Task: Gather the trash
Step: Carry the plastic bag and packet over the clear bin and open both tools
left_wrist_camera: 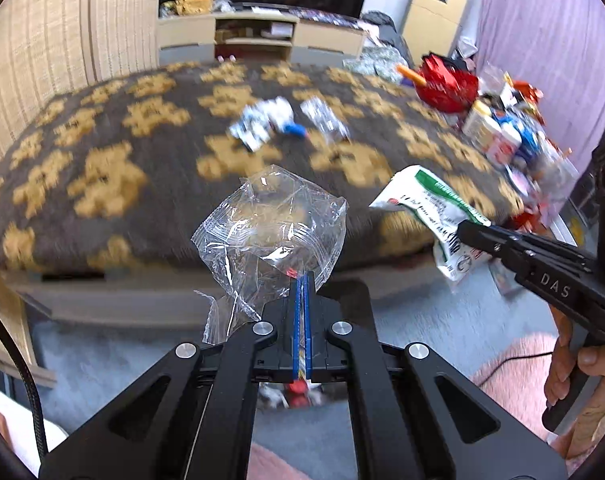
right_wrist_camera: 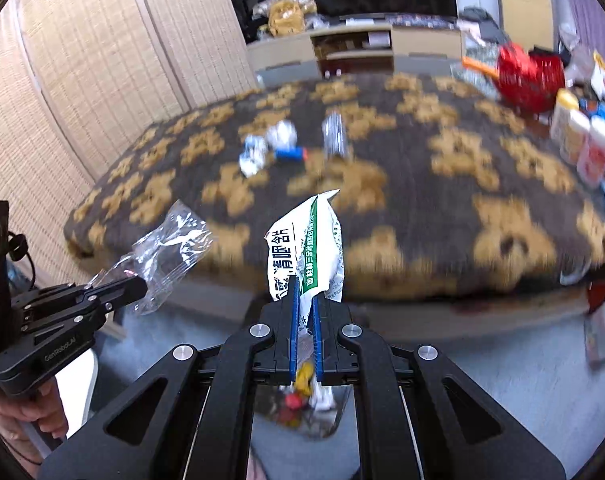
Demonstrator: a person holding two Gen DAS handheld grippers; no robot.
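My left gripper (left_wrist_camera: 302, 280) is shut on a clear plastic wrapper (left_wrist_camera: 270, 224), held in the air in front of the table's near edge. It also shows in the right wrist view (right_wrist_camera: 170, 248). My right gripper (right_wrist_camera: 305, 296) is shut on a white and green packet (right_wrist_camera: 306, 252), also held off the table; this packet shows in the left wrist view (left_wrist_camera: 426, 208). More trash lies on the brown patterned tablecloth (left_wrist_camera: 102, 168): a crumpled white and blue wrapper (left_wrist_camera: 262, 122) and a crumpled clear wrapper (left_wrist_camera: 326, 118). A container with trash (right_wrist_camera: 306, 404) shows below the right gripper.
A red bag (left_wrist_camera: 446, 84) and several bottles and jars (left_wrist_camera: 498, 136) crowd the table's right side. A TV cabinet (left_wrist_camera: 258, 40) stands behind the table. A woven screen (right_wrist_camera: 82, 80) is at the left. Grey floor lies below the grippers.
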